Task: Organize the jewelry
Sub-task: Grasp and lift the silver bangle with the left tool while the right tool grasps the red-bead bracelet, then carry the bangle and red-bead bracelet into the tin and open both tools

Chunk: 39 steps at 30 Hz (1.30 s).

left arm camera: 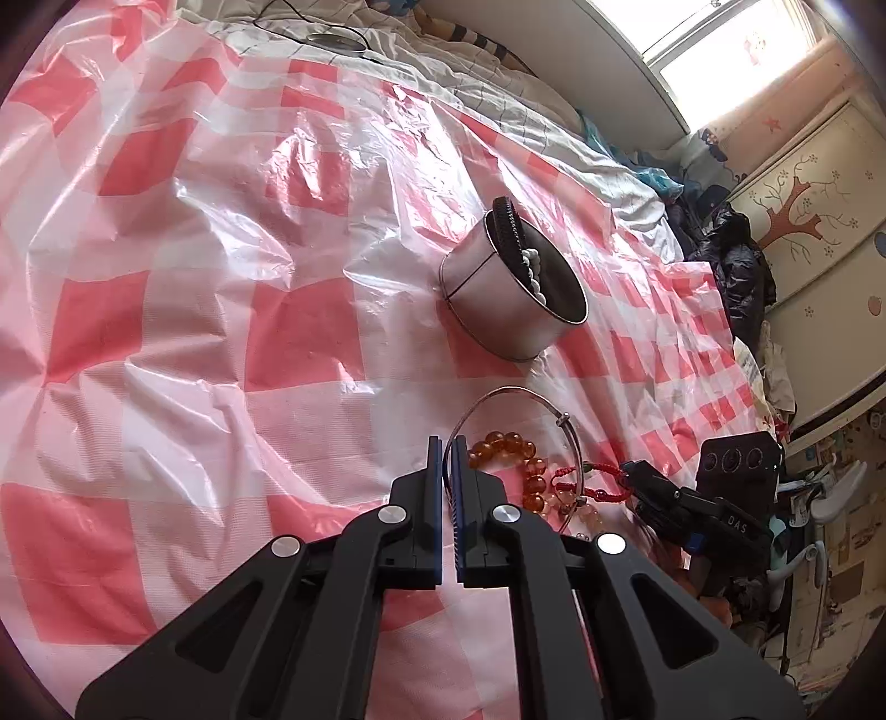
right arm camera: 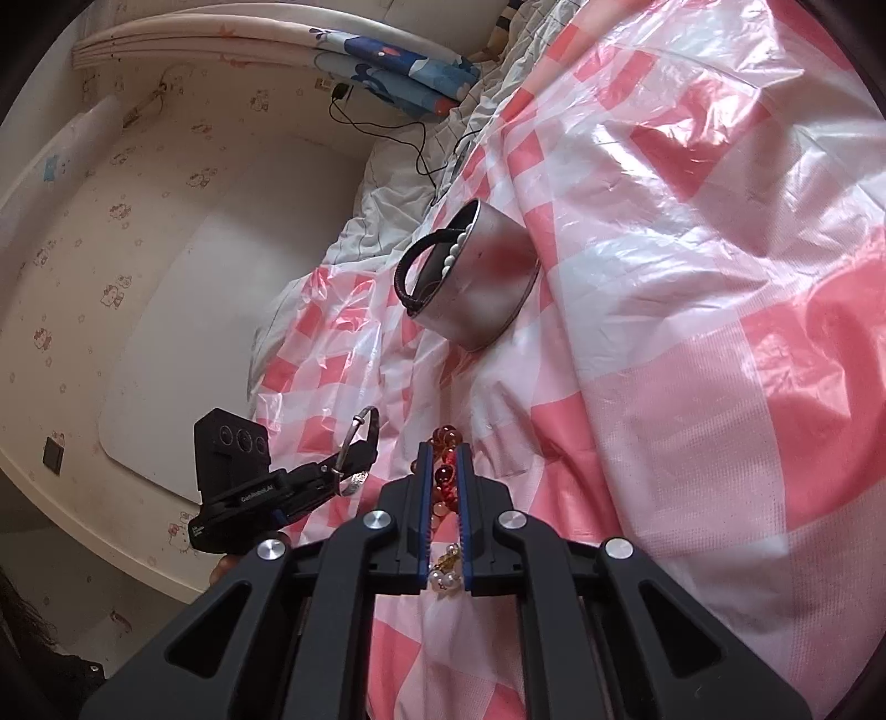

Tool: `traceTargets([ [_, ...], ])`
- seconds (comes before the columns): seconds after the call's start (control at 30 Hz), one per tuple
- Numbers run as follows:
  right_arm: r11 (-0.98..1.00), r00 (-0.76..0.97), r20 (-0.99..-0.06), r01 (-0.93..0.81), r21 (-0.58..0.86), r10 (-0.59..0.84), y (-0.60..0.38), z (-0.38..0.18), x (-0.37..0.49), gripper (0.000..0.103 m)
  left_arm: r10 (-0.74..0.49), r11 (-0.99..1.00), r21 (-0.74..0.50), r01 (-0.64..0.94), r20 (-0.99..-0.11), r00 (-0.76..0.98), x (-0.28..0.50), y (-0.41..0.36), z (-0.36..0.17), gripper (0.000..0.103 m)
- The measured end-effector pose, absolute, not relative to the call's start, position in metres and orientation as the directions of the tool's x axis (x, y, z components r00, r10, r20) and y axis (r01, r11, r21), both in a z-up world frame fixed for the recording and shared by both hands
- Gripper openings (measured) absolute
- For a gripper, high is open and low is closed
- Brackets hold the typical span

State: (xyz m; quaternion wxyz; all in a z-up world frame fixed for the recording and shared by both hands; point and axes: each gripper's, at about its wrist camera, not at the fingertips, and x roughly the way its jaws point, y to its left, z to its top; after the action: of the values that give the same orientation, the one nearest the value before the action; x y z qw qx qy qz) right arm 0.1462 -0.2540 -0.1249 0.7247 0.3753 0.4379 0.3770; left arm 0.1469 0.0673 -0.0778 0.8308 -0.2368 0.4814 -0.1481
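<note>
A round metal tin (left arm camera: 509, 299) stands on the pink checked plastic sheet (left arm camera: 221, 277), with a black band (left arm camera: 509, 221) and white beads (left arm camera: 532, 271) on its rim. It also shows in the right wrist view (right arm camera: 482, 277). My left gripper (left arm camera: 448, 448) is shut on a thin silver bangle (left arm camera: 515, 393), also seen in the right wrist view (right arm camera: 360, 437). My right gripper (right arm camera: 443, 459) is shut on an amber bead bracelet (right arm camera: 446, 443) with pale beads. In the left wrist view the bracelet (left arm camera: 526, 459) lies beside a red cord (left arm camera: 601, 471).
A white quilt (left arm camera: 443, 72) with a black cable and a round disc (left arm camera: 335, 41) lies beyond the sheet. A cupboard with a tree picture (left arm camera: 803, 221) and dark clothes (left arm camera: 736, 260) stand at the right. A pale wall (right arm camera: 166, 249) is left of the bed.
</note>
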Motion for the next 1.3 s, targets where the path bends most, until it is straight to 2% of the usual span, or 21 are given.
traceTargets([
  [0.4,0.565,0.269,-0.508,-0.217,0.796,0.818,-0.233,-0.127,0.151,0.012,-0.475,0.843,-0.538,0.016,-0.730,0.492,0.148,0.066,-0.077,0.003],
  [0.57,0.573,0.281,-0.511,-0.221,0.789,0.812,-0.233,-0.125,0.150,0.009,-0.475,0.843,-0.538,0.018,-0.727,0.496,0.148,0.065,-0.076,0.003],
  [0.67,0.511,0.296,-0.446,-0.197,0.837,0.845,-0.243,-0.122,0.148,0.009,-0.478,0.843,-0.538,0.033,-0.718,0.506,0.150,0.062,-0.070,0.003],
  [0.87,0.321,0.362,-0.256,-0.130,0.938,0.896,-0.262,-0.112,0.145,0.009,-0.480,0.842,-0.537,0.051,-0.703,0.524,0.157,0.053,-0.060,0.003],
  [1.17,0.293,0.427,-0.190,-0.189,0.937,0.884,-0.280,-0.053,0.145,0.009,-0.457,0.864,-0.496,0.088,-0.700,0.549,0.170,0.032,-0.044,0.003],
  [1.3,0.272,0.440,-0.164,-0.194,0.943,0.883,-0.279,-0.052,0.154,0.009,-0.438,0.875,-0.475,0.088,-0.705,0.558,0.177,0.026,-0.040,0.003],
])
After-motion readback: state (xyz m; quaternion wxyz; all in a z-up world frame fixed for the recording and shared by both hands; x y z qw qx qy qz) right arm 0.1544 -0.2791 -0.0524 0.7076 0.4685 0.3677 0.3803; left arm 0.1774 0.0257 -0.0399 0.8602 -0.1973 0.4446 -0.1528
